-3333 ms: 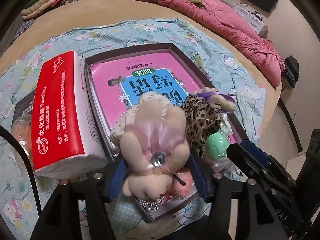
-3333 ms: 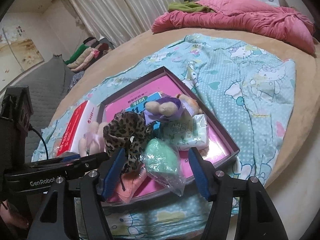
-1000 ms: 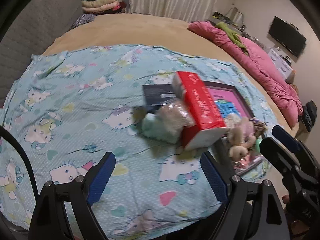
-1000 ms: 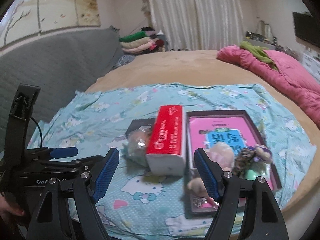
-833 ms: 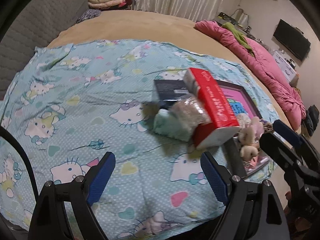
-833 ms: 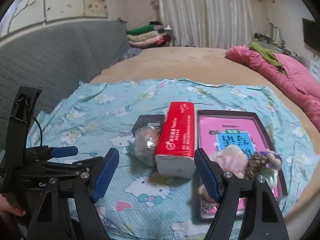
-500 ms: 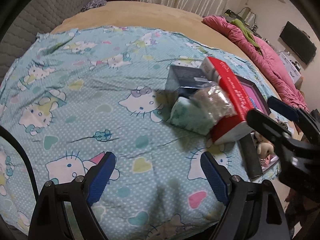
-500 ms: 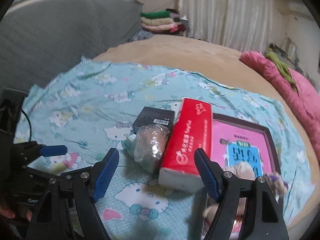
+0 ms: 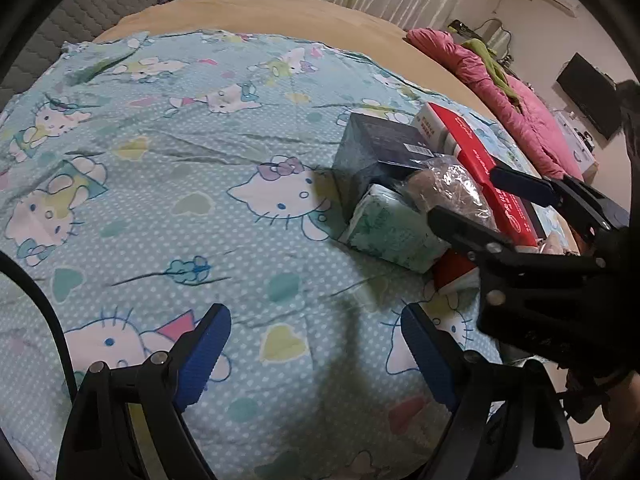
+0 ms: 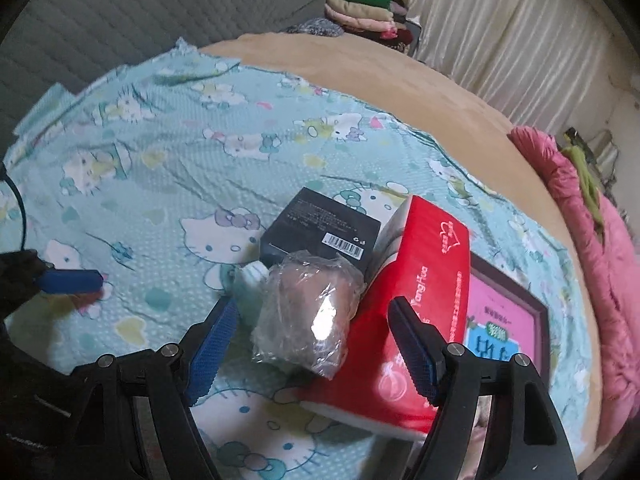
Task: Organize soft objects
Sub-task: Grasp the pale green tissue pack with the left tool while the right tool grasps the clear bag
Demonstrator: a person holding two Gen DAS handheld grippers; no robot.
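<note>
The soft tan object wrapped in crinkled clear plastic [image 10: 306, 316] lies between the spread blue pads of the right gripper [image 10: 312, 344], framed by them but not visibly pressed by either pad. It looks like a rounded, squashy lump, its wrap creased and glaring with a white highlight. It rests on a mint-green patterned soft tissue pack [image 9: 394, 232], and leans against a long red and white tissue pack [image 10: 416, 312] on its right and a dark navy cardboard box with a barcode label [image 10: 320, 232] behind it.

The right wrist view shows only a sliver of the green pack beside the left pad; the left wrist view shows its whole printed face and the right gripper's black fingers reaching in over the pile. The right wrist view alone shows the dark-framed tray with a pink and blue printed sheet [image 10: 508, 320] beyond the red pack.

The left gripper [image 9: 316, 348] hangs with its jaws wide apart and nothing between them, over bare light-blue cartoon-cat bedsheet [image 9: 180, 184], well to the left of the pile.

Counted: one wrapped tan object, one green pack, one red pack, one dark box, one tray. A rumpled pink quilt [image 9: 516, 104] lies on the tan bed farther back.
</note>
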